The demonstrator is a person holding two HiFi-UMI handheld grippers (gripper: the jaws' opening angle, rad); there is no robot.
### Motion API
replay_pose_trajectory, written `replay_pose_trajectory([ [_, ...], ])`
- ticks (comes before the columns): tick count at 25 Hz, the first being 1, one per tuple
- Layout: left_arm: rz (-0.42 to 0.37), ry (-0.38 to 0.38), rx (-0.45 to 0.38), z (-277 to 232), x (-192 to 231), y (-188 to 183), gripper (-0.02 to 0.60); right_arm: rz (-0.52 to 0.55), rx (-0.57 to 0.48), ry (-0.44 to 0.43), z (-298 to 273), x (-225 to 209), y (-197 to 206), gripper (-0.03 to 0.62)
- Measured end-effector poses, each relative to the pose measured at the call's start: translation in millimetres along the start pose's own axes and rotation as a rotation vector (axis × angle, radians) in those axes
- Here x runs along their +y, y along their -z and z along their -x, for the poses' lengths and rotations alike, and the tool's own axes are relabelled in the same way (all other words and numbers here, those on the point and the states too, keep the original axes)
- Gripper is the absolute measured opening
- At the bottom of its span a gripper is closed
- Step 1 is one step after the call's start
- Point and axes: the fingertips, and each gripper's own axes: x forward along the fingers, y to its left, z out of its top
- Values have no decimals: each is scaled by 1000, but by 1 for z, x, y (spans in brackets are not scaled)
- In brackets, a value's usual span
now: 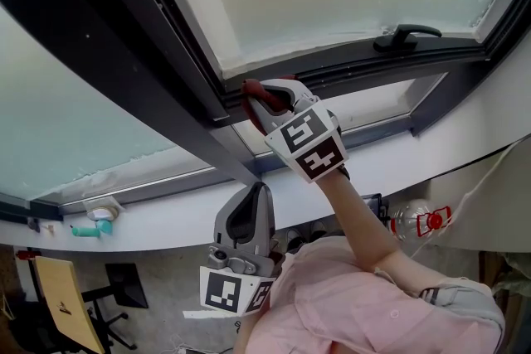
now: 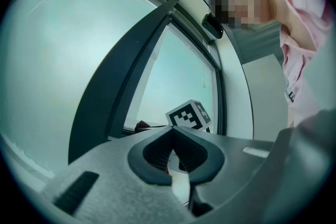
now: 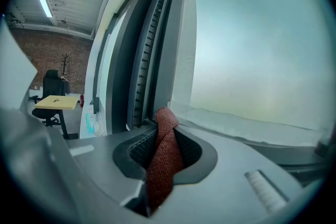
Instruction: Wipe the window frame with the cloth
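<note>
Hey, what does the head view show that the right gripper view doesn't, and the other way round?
Only the head view shows the window handle, the left gripper held low, away from the glass, and a clear bottle by the person's arm. Only the right gripper view shows a ceiling light, a brick wall, and a close look at the jaws closed on the red cloth. Both show that cloth in the right gripper at the dark window frame.
</note>
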Motion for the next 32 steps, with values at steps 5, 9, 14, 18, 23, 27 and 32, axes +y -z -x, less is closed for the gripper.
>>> replay_pose_trajectory([
  [5, -3, 101, 23, -19, -22, 9, 0, 4, -5, 6, 3, -4, 1, 62],
  [9, -4, 145, 35, -30, -32, 14, 0, 10, -9, 10, 6, -7, 3, 62],
  [14, 9, 143, 39, -38, -33, 15, 0, 4, -5, 10, 11, -13, 6, 63],
  [18, 27, 73, 37, -43, -18, 16, 0, -6, -7, 7, 13, -21, 7, 62],
  [23, 42, 41, 6, -43, -8, 11, 0, -13, -1, 28, 15, -31, 9, 61],
  [27, 52, 19, 7, -37, -2, 14, 0, -21, 5, 33, 15, -30, 12, 62],
  [32, 61, 8, 32, -38, -1, 22, 0, -23, -1, 28, 16, -31, 12, 61],
])
